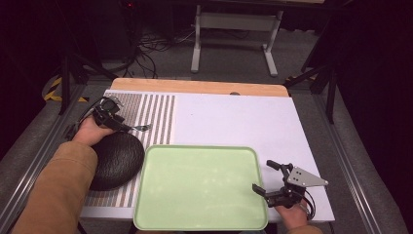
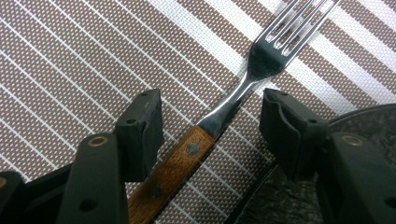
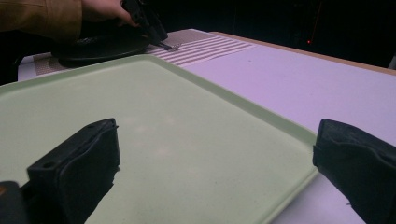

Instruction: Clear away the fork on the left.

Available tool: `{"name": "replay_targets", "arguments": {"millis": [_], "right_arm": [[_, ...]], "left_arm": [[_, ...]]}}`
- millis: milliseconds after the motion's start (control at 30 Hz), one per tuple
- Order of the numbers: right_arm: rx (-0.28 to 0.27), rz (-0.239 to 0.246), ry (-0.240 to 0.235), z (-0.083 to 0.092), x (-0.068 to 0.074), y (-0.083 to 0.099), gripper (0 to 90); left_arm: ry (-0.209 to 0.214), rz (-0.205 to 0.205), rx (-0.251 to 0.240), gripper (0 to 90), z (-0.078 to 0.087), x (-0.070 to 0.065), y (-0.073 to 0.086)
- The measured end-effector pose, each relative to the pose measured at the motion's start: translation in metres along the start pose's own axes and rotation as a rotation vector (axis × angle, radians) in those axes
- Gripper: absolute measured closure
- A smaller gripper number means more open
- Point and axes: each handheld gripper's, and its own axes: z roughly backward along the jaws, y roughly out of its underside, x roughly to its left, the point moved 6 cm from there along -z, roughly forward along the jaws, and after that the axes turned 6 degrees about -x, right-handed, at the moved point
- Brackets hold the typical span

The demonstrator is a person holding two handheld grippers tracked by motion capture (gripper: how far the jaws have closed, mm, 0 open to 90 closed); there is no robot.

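**Wood-handled fork between spread jaws at the table's left edge**

Wooden and steel, the fork (image 2: 219, 116) lies on the striped mat (image 1: 156, 112); its tine tips and handle end are cut off in the left gripper view. The left gripper (image 1: 127, 127) straddles its neck, jaws parted and not touching it. A sleeve (image 1: 58, 190) hides part of the black plate (image 1: 119, 156) just beside the fork. The green tray (image 1: 199, 185), at the near edge, holds nothing. The right gripper (image 1: 266, 176) sits at the tray's right rim, jaws wide and holding nothing. The white table (image 1: 243, 119) beyond lies open.
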Motion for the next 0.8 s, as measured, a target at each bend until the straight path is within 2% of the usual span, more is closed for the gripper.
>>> {"name": "replay_targets", "arguments": {"millis": [67, 133, 333, 467, 533, 600, 733, 800], "right_arm": [[0.001, 0.0, 0.0, -0.0001, -0.0001, 0.0, 1.4], [-0.002, -0.001, 0.001, 0.0, -0.0004, -0.0001, 1.3], [0.0, -0.002, 0.002, 0.0, -0.0007, -0.0001, 1.4], [0.0, -0.003, 0.002, -0.0002, -0.0009, 0.0001, 1.5], [0.0, -0.003, 0.002, -0.0002, -0.0009, 0.0001, 1.5], [0.002, -0.002, 0.003, -0.0001, -0.0009, 0.0002, 1.5], [-0.002, -0.005, 0.003, -0.0002, -0.0009, 0.0, 1.5], [-0.005, -0.008, 0.003, 0.0002, -0.0011, -0.0002, 1.5]], "left_arm": [[-0.012, 0.003, 0.01, 42.0, -0.0005, 0.0015, 0.001], [-0.002, 0.015, 0.011, 43.7, -0.0009, 0.0019, 0.0021], [-0.006, 0.011, 0.014, 48.2, 0.0002, 0.0039, 0.0047], [-0.047, -0.027, 0.033, 53.4, 0.0001, 0.0031, 0.0041], [-0.036, -0.03, 0.034, 58.6, 0.0002, 0.0012, 0.0041], [-0.042, -0.049, 0.036, 60.3, 0.0005, 0.0008, 0.0045], [-0.043, -0.056, 0.036, 61.4, 0.0011, 0.0005, 0.0048], [-0.023, -0.069, 0.037, 64.4, 0.0013, -0.0016, 0.0053]]}}
